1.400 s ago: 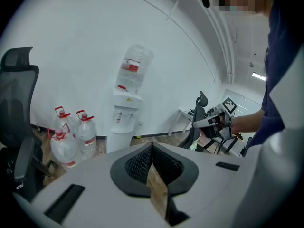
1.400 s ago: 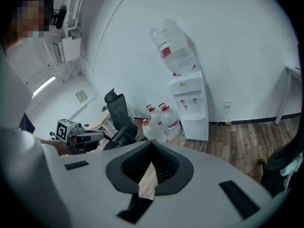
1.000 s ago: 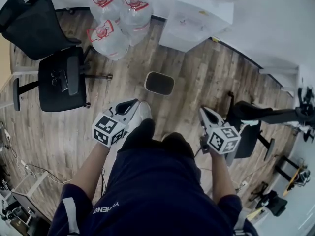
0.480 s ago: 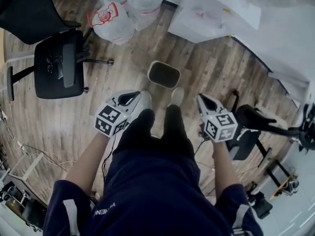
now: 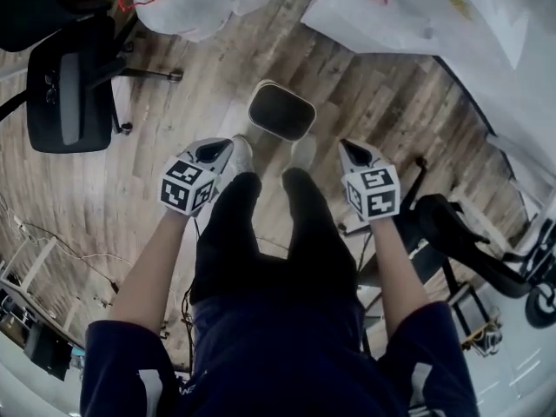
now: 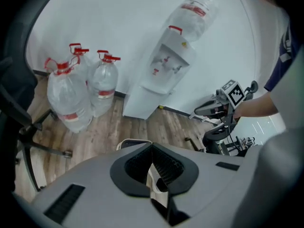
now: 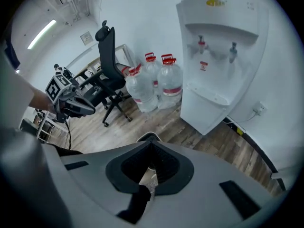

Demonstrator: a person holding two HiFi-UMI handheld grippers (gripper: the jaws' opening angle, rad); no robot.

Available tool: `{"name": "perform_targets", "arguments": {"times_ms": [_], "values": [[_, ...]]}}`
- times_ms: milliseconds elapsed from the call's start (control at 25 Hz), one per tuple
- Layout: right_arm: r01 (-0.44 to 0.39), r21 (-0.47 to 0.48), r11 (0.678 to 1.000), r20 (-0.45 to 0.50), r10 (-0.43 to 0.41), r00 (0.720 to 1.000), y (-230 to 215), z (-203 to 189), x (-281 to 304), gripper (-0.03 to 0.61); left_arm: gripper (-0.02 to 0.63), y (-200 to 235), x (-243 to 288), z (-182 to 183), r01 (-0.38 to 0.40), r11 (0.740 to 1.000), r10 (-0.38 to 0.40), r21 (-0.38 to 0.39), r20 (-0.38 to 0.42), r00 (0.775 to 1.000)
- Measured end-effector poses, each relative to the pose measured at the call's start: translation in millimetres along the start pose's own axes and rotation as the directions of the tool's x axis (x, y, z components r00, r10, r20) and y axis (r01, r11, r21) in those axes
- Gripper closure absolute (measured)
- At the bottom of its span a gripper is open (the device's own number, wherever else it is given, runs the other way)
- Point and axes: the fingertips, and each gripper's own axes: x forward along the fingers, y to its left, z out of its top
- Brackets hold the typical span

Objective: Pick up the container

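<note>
Your arms reach forward and down on either side of your legs, forearms nearly parallel. Your left gripper (image 5: 212,151) and right gripper (image 5: 354,154) both point steeply toward the floor, with their marker cubes facing up at you. Each pair of jaws is pressed together with nothing between them.

The container (image 5: 281,112), a rounded open bin with a dark inside, stands upright on the wooden floor (image 5: 165,207). It is just ahead of your shoes (image 5: 241,155), between the two gripper tips and a little beyond them; neither gripper touches it.

To its left, bare floor separates it from the office chair (image 5: 65,85). The water bottles (image 5: 174,3) and the white dispenser (image 5: 408,16) stand beyond it, apart from its rim. A second chair (image 5: 465,237) sits close by your right arm.
</note>
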Motion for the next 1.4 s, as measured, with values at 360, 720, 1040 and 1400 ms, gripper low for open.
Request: {"name": "perform_targets", "arguments": {"times_ms": [360, 720, 1040, 1400], "values": [[-0.047, -0.074, 0.996, -0.108, 0.039, 0.993, -43.9, -64.4, 144.6, 0.561, 0.586, 72.2, 124.0, -62.9, -0.057, 0.995, 0.05, -0.077, -0.088, 0.995], [-0.053, -0.045, 0.998, -0.19, 0.044, 0.981, -68.4, -115.7, 264.1, 0.535, 0.496, 122.2, 231.6, -125.5, -0.072, 0.984, 0.045, -0.164, -0.162, 0.986], [-0.035, -0.017, 0.999, -0.234, 0.03, 0.972, -88.1, -145.5, 329.5, 0.396, 0.405, 155.0, 285.6, -161.0, -0.113, 0.966, 0.068, -0.231, -0.196, 0.978], [-0.081, -0.13, 0.988, -0.312, 0.037, 0.949, -91.0, -169.0, 394.7, 0.397, 0.397, 173.3, 332.6, -180.5, -0.126, 0.952, 0.066, -0.277, -0.217, 0.974]]}}
